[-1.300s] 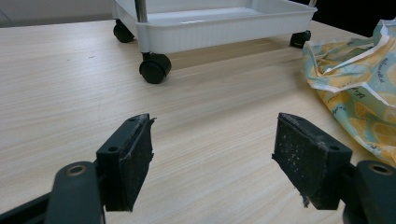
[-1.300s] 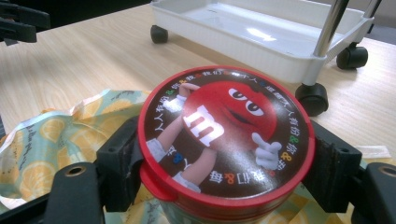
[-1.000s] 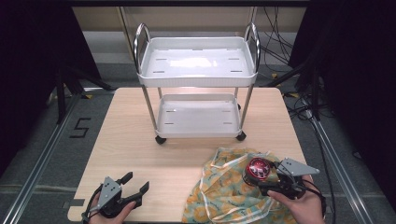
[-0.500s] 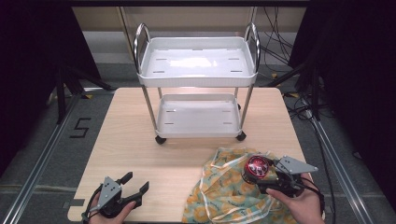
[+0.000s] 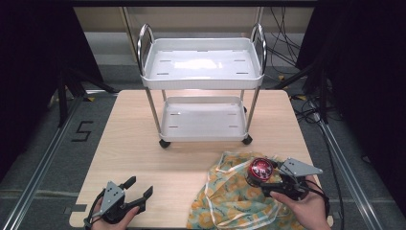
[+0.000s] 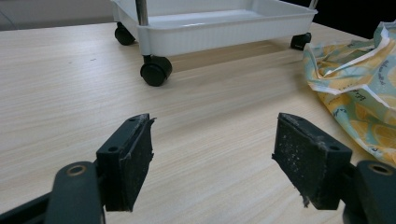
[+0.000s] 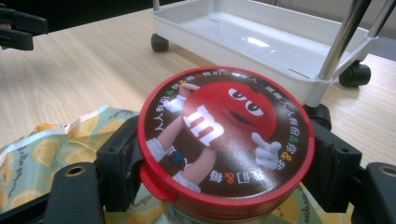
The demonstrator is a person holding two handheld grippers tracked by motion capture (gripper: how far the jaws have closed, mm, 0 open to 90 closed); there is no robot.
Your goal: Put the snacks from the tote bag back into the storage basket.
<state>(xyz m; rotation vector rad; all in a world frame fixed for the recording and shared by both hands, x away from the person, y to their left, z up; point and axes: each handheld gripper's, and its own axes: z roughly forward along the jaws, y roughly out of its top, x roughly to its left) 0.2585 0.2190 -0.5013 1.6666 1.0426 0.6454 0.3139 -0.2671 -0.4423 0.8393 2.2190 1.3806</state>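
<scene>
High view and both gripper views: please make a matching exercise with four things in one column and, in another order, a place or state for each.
Things:
1. left gripper
2. right gripper
3. white cart
4. lemon-print bag

Places or states:
A. lies crumpled on the table's near right part
B. jaws apart, nothing between them
C. stands on wheels at the table's far side
D. jaws clamped on the red-lidded container

Pairs: 1-B, 2-D, 3-C, 4-A

Looks like a lab recording rig: black curtains (image 5: 28, 72), metal floor rails (image 5: 43, 163), loose black cables (image 5: 287, 43) are seen.
</scene>
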